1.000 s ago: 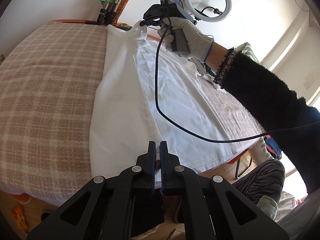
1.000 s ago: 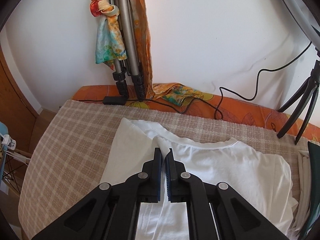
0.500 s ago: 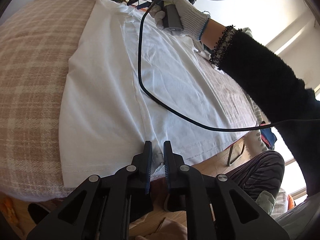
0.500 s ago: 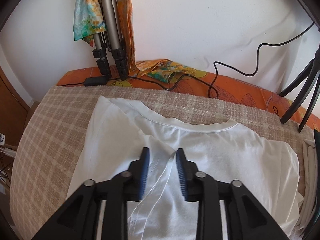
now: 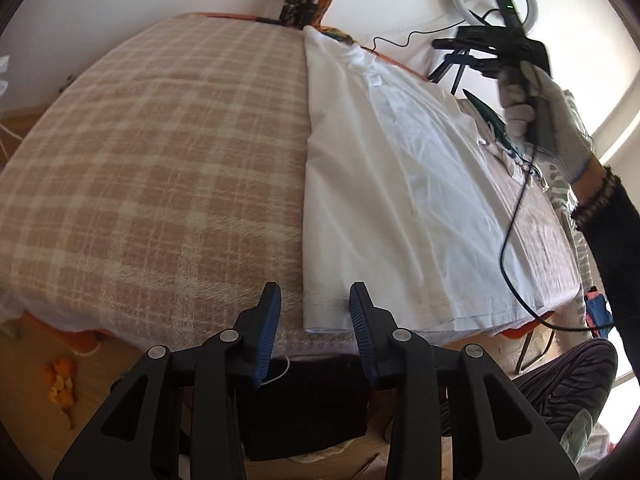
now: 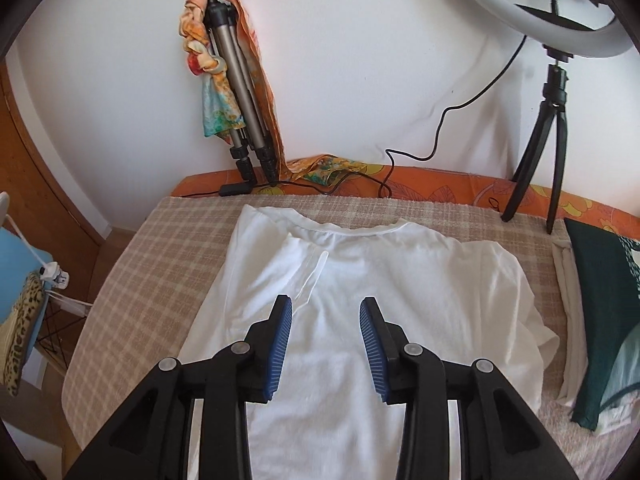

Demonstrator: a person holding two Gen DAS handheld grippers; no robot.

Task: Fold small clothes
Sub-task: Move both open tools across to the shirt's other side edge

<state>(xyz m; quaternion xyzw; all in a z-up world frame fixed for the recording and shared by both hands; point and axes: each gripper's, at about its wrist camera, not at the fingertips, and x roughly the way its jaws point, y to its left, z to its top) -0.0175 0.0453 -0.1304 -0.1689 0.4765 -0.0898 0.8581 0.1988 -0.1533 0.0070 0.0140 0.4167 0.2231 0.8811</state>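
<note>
A white T-shirt [image 5: 384,184] lies flat on the plaid bed cover [image 5: 168,152], its left side folded over the middle. In the right wrist view the shirt [image 6: 360,280] shows its collar at the far end and the folded sleeve on top. My left gripper [image 5: 315,312] is open and empty, above the shirt's near hem corner at the bed's front edge. My right gripper [image 6: 325,320] is open and empty, held above the shirt's middle. It also shows in the left wrist view [image 5: 500,46], lifted at the far right in a gloved hand.
A tripod with a colourful scarf [image 6: 236,92] leans on the wall behind the bed. A ring light on a small tripod [image 6: 556,64] stands at the back right. A stack of folded clothes with a dark green item [image 6: 600,320] lies to the right. A cable [image 5: 516,240] hangs over the shirt.
Both grippers opened and let go of the shirt. The folded side now lies flat. My left gripper drew back to the hem; my right gripper lifted up and back.
</note>
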